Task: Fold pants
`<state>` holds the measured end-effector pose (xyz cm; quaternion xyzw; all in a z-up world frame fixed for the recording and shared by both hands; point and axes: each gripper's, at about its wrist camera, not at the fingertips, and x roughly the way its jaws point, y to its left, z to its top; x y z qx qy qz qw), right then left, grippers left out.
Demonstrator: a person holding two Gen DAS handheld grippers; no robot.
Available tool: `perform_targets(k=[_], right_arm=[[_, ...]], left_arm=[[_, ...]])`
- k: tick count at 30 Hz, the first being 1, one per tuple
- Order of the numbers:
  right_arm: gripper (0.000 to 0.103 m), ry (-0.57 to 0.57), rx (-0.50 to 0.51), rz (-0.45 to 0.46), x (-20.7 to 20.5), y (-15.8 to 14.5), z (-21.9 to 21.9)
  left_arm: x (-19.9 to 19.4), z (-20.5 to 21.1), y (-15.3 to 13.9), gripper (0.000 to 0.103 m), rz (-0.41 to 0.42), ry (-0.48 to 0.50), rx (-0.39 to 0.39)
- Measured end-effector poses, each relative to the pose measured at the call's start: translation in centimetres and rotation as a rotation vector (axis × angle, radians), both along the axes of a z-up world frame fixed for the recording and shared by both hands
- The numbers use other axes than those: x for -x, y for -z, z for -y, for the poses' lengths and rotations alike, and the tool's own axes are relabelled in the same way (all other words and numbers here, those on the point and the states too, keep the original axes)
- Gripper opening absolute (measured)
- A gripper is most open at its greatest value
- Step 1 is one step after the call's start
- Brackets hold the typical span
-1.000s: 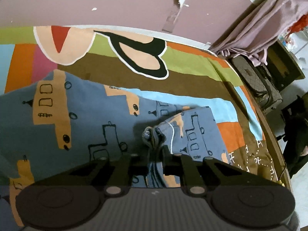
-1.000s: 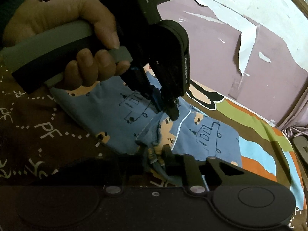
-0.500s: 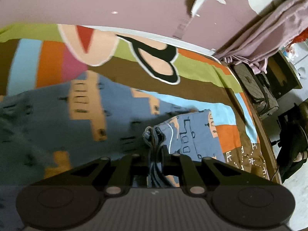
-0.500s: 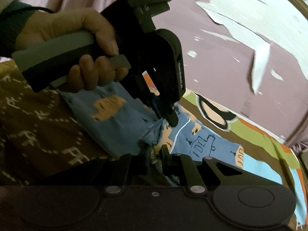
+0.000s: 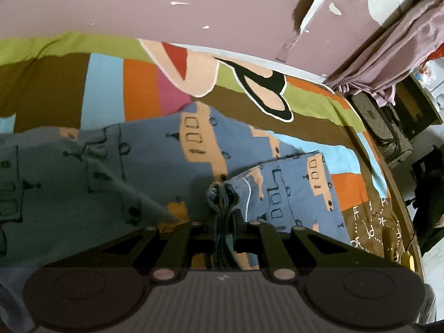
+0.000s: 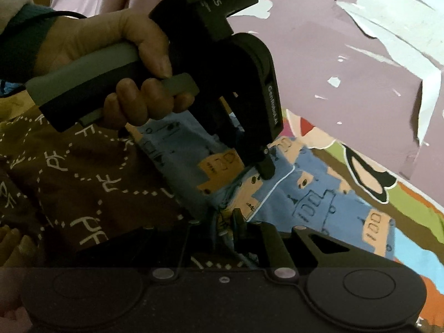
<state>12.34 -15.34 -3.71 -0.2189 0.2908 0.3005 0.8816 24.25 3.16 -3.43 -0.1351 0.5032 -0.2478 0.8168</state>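
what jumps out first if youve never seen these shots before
The blue cotton pants with orange bus prints sprawl over the striped multicoloured bedspread, bunched fabric pinched in both the left gripper and right gripper. Behind the bed, the mauve wall with peeling paint stands out.

The pants (image 5: 172, 161) are blue, printed with peach-orange blocks and black line drawings, with a thin white piping line. My bed cover (image 5: 105, 88) runs in stripes of brown, light blue, orange, pink and green, with white dotted lettering on brown. The wall (image 5: 138, 5) is mauve with white peeled patches.
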Motion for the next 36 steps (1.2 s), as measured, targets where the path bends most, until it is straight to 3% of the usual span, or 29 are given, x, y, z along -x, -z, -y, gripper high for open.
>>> perform_targets(k=[3, 6, 8, 13, 15, 17, 19, 24, 28, 32, 36], right_arm=[[0.015, -0.005, -0.006, 0.002, 0.1, 0.1, 0.4], [0.025, 0.007, -0.023, 0.007, 0.3, -0.6, 1.7], [0.045, 0.036, -0.029, 0.028, 0.6, -1.4, 3.1], [0.054, 0.181, 0.059, 0.093, -0.7, -1.5, 6.9], [0.054, 0.255, 0.073, 0.061, -2.4, -1.0, 8.1], [0.061, 0.284, 0.086, 0.038, -3.3, -0.2, 8.8], [0.063, 0.265, 0.15, 0.028, -3.9, 1.0, 8.7], [0.071, 0.245, 0.098, 0.057, -4.2, -0.2, 8.5], [0.075, 0.154, 0.069, 0.104, -6.0, -1.5, 5.9], [0.075, 0.096, 0.041, 0.11, -8.9, -1.9, 3.3], [0.076, 0.03, 0.106, 0.081, -11.9, -0.1, 1.5]], left_arm=[[0.1, -0.6, 0.3, 0.022, -0.02, -0.029, 0.019], [1.3, -0.6, -0.4, 0.037, 0.021, -0.049, -0.008], [2.3, -0.3, -1.0, 0.054, 0.07, -0.044, -0.043], [4.6, 1.5, -0.6, 0.058, 0.119, -0.055, -0.17], [5.3, 2.2, -0.2, 0.059, 0.146, -0.048, -0.232], [5.9, 2.9, 0.1, 0.061, 0.183, -0.039, -0.285], [6.2, 2.9, 0.3, 0.063, 0.193, -0.05, -0.287], [6.3, 1.5, 0.0, 0.069, 0.168, -0.095, -0.233], [6.9, -0.3, -0.9, 0.085, 0.168, -0.181, -0.187], [7.2, -0.7, 0.0, 0.084, 0.146, -0.18, -0.249], [8.2, -0.2, 0.2, 0.085, 0.192, -0.142, -0.302]])
